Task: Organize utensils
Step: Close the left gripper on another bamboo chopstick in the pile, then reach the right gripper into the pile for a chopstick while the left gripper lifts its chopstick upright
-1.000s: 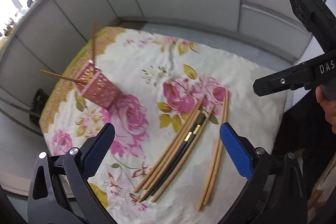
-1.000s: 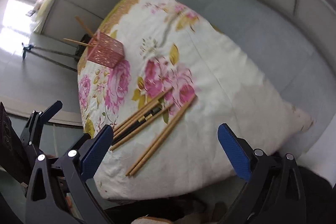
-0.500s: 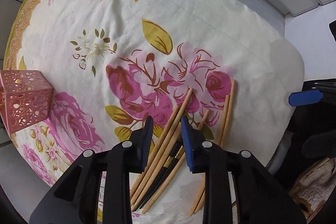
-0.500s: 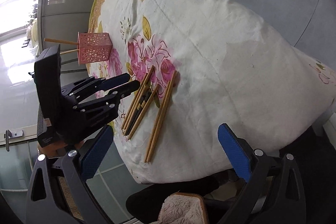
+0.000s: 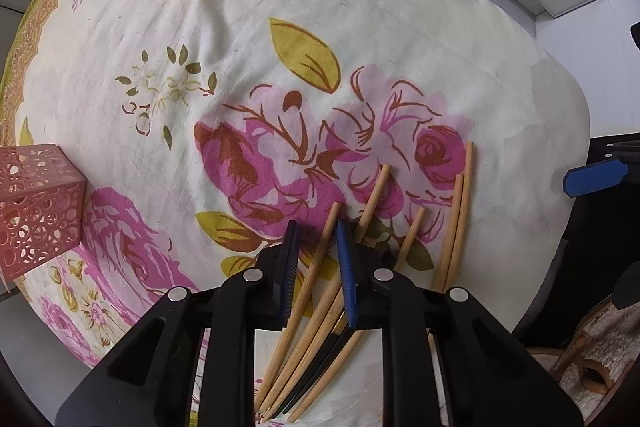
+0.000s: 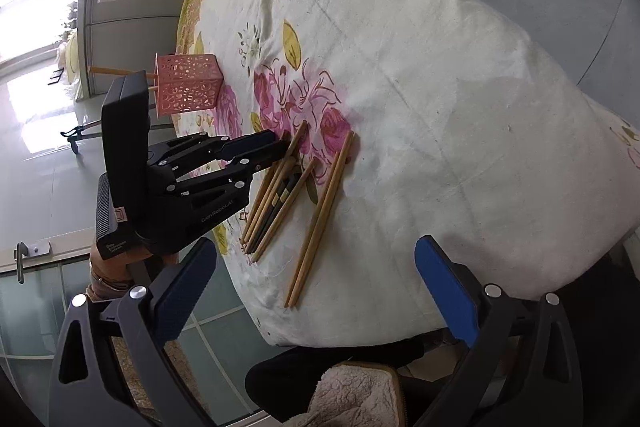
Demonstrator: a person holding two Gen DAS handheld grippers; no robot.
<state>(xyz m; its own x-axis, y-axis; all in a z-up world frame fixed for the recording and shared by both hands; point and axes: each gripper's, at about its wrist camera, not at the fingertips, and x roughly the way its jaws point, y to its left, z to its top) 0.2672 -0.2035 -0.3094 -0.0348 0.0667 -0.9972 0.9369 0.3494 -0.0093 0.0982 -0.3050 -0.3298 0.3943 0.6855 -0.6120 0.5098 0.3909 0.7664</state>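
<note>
Several wooden chopsticks and a black pair (image 5: 320, 355) lie fanned out on the floral cloth, with a separate wooden pair (image 5: 456, 227) to their right. My left gripper (image 5: 316, 227) points straight down over the fan. Its jaws are closing with the leftmost wooden chopstick (image 5: 320, 259) between them, and a gap still shows beside the right pad. The right wrist view shows that left gripper (image 6: 280, 147) at the chopsticks' far ends (image 6: 276, 195). My right gripper (image 6: 316, 247) hangs wide open off the table's near edge, holding nothing. The pink perforated holder (image 5: 36, 207) (image 6: 188, 87) stands left, chopsticks sticking out.
The floral tablecloth (image 5: 240, 67) drapes over the table edge (image 6: 360, 323). One blue finger of the right gripper (image 5: 592, 179) shows at the right of the left wrist view. A fleecy item (image 6: 352, 395) lies below the table; grey wall panels behind.
My left gripper dropped down onto the fan of chopsticks and its jaws narrowed from wide open to around one wooden chopstick. The right gripper dipped and rolled, staying open.
</note>
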